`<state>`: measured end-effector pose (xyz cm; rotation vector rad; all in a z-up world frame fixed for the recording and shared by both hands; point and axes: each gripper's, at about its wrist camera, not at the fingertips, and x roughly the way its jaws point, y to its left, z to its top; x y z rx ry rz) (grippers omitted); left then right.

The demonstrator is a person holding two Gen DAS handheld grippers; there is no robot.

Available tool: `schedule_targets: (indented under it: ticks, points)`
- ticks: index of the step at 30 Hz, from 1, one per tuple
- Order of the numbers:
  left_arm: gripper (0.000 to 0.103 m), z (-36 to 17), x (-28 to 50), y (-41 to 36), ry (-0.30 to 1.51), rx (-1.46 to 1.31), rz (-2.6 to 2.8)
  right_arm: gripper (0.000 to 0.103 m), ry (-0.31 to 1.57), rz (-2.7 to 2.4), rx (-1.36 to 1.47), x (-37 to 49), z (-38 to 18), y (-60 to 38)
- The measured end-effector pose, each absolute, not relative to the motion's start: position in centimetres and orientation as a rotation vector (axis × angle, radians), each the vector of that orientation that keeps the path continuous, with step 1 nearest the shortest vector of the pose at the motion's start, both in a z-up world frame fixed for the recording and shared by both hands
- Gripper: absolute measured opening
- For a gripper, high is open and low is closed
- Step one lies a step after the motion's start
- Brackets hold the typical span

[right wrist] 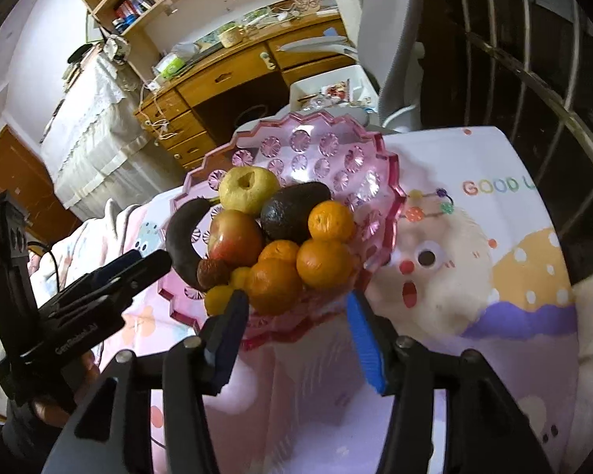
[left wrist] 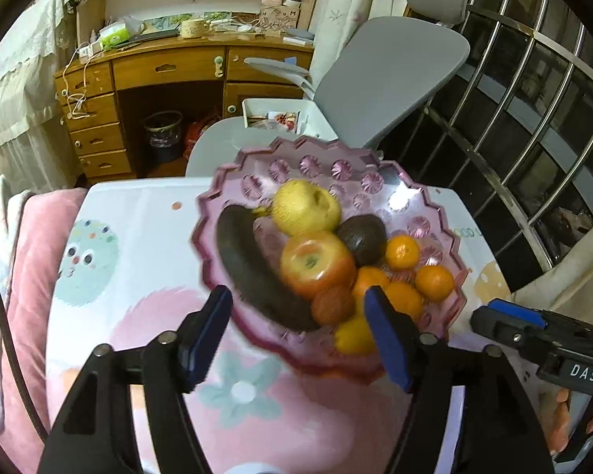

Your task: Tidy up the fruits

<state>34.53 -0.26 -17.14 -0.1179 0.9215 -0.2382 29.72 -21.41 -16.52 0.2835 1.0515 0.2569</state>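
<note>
A pink scalloped glass bowl (left wrist: pixel 233 181) (right wrist: pixel 379 166) sits on a patterned cloth and holds a yellow apple (left wrist: pixel 306 207) (right wrist: pixel 247 189), a red apple (left wrist: pixel 316 262) (right wrist: pixel 235 241), a blackened banana (left wrist: pixel 253 264) (right wrist: pixel 180 237), an avocado (left wrist: pixel 361 239) (right wrist: pixel 294 211), several oranges (left wrist: pixel 403 252) (right wrist: pixel 324 262), a small brown fruit (left wrist: pixel 332 304) (right wrist: pixel 212 270) and a lemon (left wrist: pixel 354 335) (right wrist: pixel 219 298). My left gripper (left wrist: pixel 298 310) is open and empty over the bowl's near rim. My right gripper (right wrist: pixel 296 310) is open and empty at the near rim by the oranges.
The bowl stands on a small table covered by a cartoon cloth (left wrist: pixel 146 237) (right wrist: pixel 494 205). A grey office chair (left wrist: pixel 395 67), a wooden desk (left wrist: pixel 170 67) and a metal railing (left wrist: pixel 533 91) lie beyond. A pink cushion (left wrist: pixel 27 260) is at the left.
</note>
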Motion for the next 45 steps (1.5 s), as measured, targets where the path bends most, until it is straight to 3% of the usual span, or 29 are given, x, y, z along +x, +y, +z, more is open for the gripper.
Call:
schedule_targets:
  ticks: [3, 13, 18, 21, 22, 24, 29, 31, 35, 45]
  points:
    - [0.076, -17.2, 33.1, 1.3, 0.955, -0.119, -0.236, 0.061, 1.06, 0.209, 0.285, 27.5, -16.6, -20.9]
    - [0.08, -18.9, 23.9, 5.1, 1.208, -0.116, -0.178, 0.061, 1.18, 0.146, 0.213, 17.0, -17.6, -18.1]
    - [0.081, -16.7, 17.9, 5.2, 1.267, -0.14, -0.176, 0.062, 1.3, 0.205, 0.218, 11.8, -17.5, -17.1]
    - [0.082, -14.1, 15.5, 4.8, 1.26, -0.134, -0.151, 0.066, 1.312, 0.27, 0.192, 9.4, -15.1, -16.8]
    - [0.087, -13.0, 14.7, 4.7, 1.248, -0.129, -0.146, 0.078, 1.301, 0.283, 0.169, 8.8, -14.2, -16.7]
    - [0.09, -10.4, 12.9, 4.4, 1.202, -0.106, -0.131, 0.088, 1.258, 0.307, 0.128, 7.5, -11.7, -16.7]
    - [0.092, -5.1, 9.5, 3.7, 1.119, -0.091, -0.124, 0.089, 1.179, 0.322, 0.157, 4.9, -6.2, -17.9]
    - [0.098, -3.1, 8.0, 3.2, 1.08, -0.096, -0.14, 0.093, 1.14, 0.298, 0.144, 3.7, -4.2, -18.4]
    - [0.098, -0.4, 5.9, 2.0, 1.012, -0.089, -0.163, 0.096, 1.09, 0.281, 0.208, 2.0, -1.3, -19.9]
    - [0.102, 1.0, 2.4, 0.2, 0.941, -0.067, -0.085, 0.097, 0.975, 0.248, 0.232, -1.5, 0.3, -20.5]
